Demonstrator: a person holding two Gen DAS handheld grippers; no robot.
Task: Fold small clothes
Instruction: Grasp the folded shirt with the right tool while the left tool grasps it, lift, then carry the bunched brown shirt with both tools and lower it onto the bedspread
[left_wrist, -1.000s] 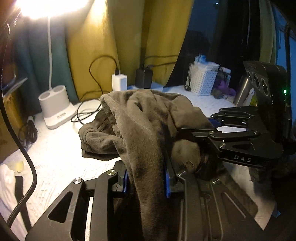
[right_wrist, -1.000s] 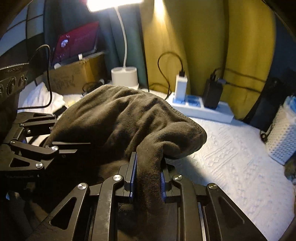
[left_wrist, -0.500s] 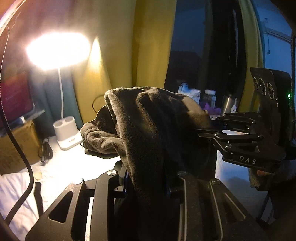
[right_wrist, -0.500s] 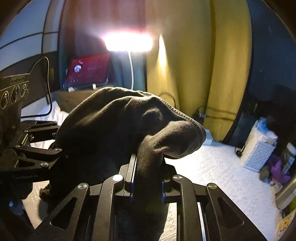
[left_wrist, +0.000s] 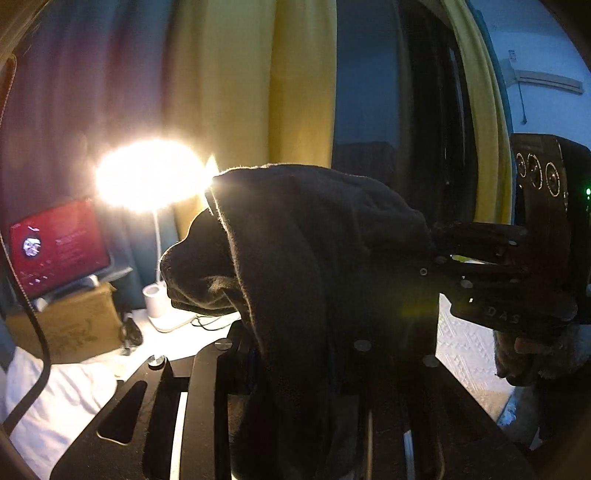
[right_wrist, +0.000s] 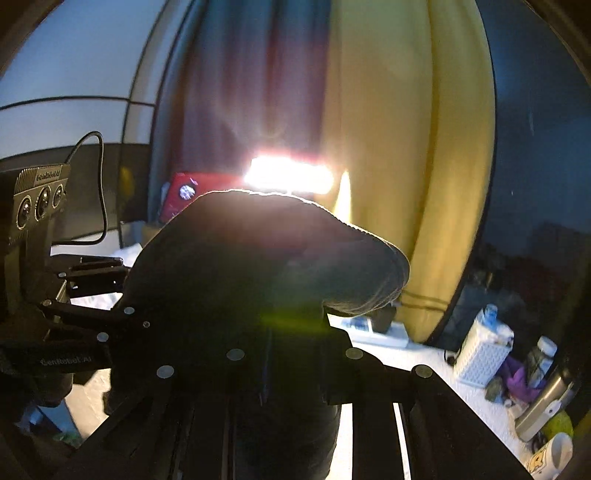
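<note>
From the left wrist, the left gripper (left_wrist: 291, 365) is clamped on a fold of a dark fleece garment (left_wrist: 314, 251), which bunches up above its fingers, clear of the white bedspread (left_wrist: 465, 354) and backlit by a lit desk lamp (left_wrist: 151, 173); the right gripper (left_wrist: 443, 258) bites into the same cloth from the right. From the right wrist, the right gripper (right_wrist: 266, 354) pinches the garment (right_wrist: 258, 258), which humps over its fingers, with the left gripper (right_wrist: 122, 295) gripping its left side and a white basket (right_wrist: 480, 350) on the bedspread beyond.
</note>
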